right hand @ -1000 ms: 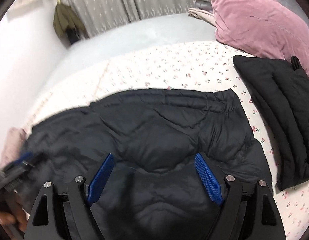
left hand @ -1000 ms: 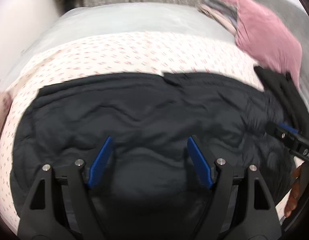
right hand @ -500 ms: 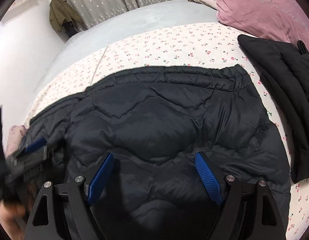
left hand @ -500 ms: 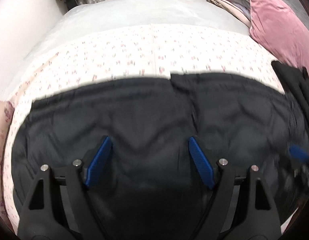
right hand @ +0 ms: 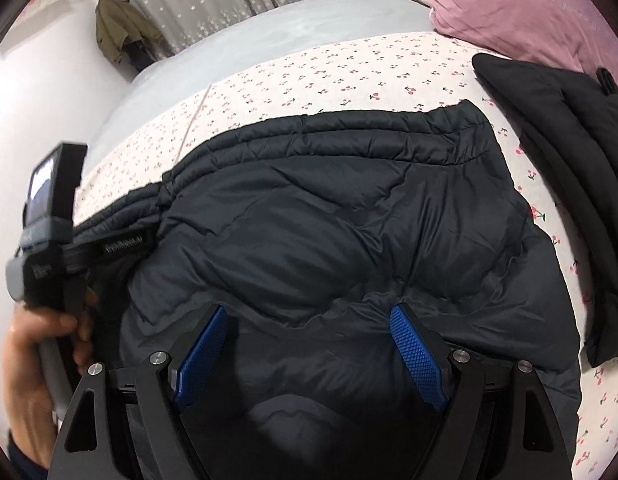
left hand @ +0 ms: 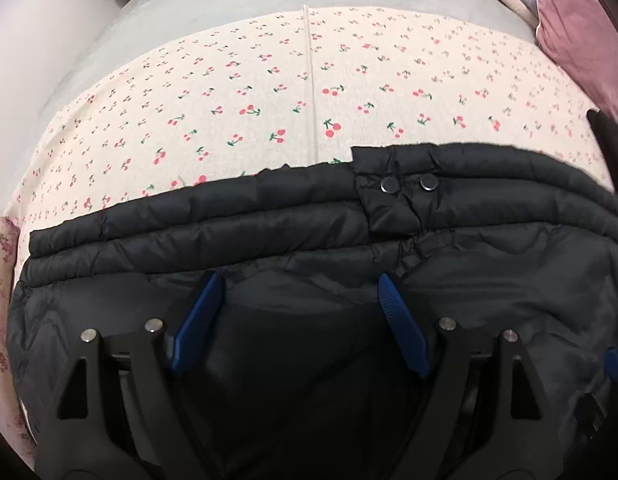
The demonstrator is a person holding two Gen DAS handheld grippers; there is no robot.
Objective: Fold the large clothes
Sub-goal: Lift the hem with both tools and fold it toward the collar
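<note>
A dark navy quilted puffer jacket [right hand: 349,216] lies lengthwise across the cherry-print bed sheet [left hand: 269,92], ribbed hem toward the far edge; left claw [left hand: 299,320] and right claw [right hand: 309,352] gape wide, empty.

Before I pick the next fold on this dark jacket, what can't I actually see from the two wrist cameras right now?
- Jacket near edge, left wrist view: hidden under the open left gripper.
- Jacket sleeves: not made out in either view.
- Jacket left end, right wrist view: covered by the other gripper's body and left hand.
- Folded black garment: cut off by the right edge.
- Pink pillow: cropped by the frame.
</note>
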